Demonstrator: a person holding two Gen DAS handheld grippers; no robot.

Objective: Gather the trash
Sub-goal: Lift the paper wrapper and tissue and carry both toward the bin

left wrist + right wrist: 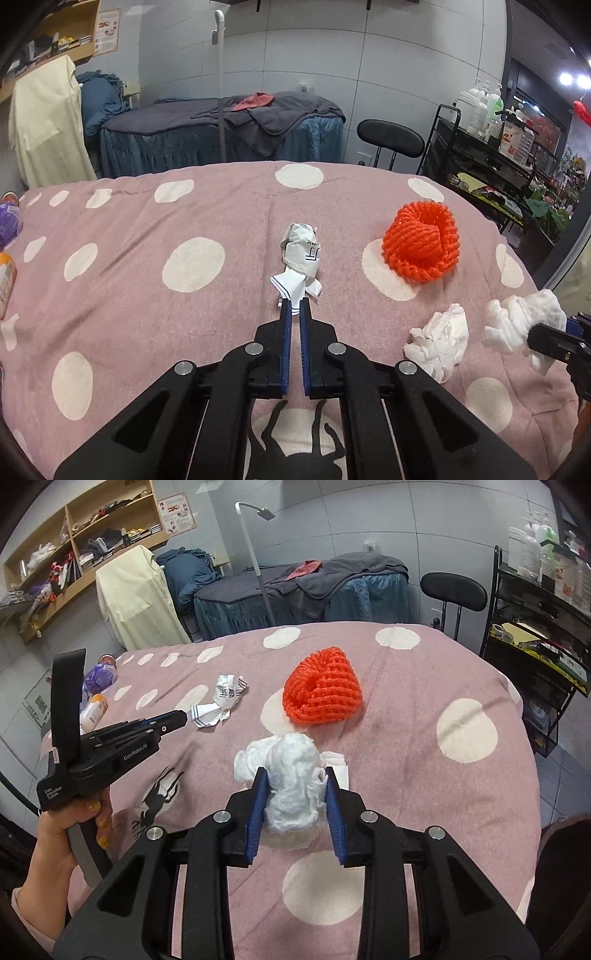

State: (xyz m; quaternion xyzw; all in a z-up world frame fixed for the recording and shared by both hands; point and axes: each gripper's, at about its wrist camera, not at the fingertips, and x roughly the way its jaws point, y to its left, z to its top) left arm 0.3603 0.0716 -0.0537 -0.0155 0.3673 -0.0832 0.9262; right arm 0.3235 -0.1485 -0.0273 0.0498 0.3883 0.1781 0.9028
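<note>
My left gripper (294, 308) pinches the crumpled paper wrapper (300, 264) mid-bed, right gripper (295, 788) squeezes a white tissue wad (291, 775) w/ orange foam net (322, 692) nearer the bed's (424, 775) far edge.

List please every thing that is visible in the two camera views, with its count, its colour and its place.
Crumpled printed white paper wrapper: one, white with dark print, middle of the bed, its near end between the left fingertips.
Orange foam net sleeve: one, orange, right of the wrapper.
Crumpled white tissue wad: one, white, on the cover near the right gripper.
Fluffy white cotton-like wad: one, white, between the right fingers.
Pink cover with white dots: one, over the bed.
Small bottles: two, purple and orange-white, left bed edge.
Grey-covered bed, black chair, wooden shelf, black cart: background.
Left gripper: black, blue pads, nearly shut on the wrapper.
Right gripper: black, blue pads, clamping the cotton-like wad.
</note>
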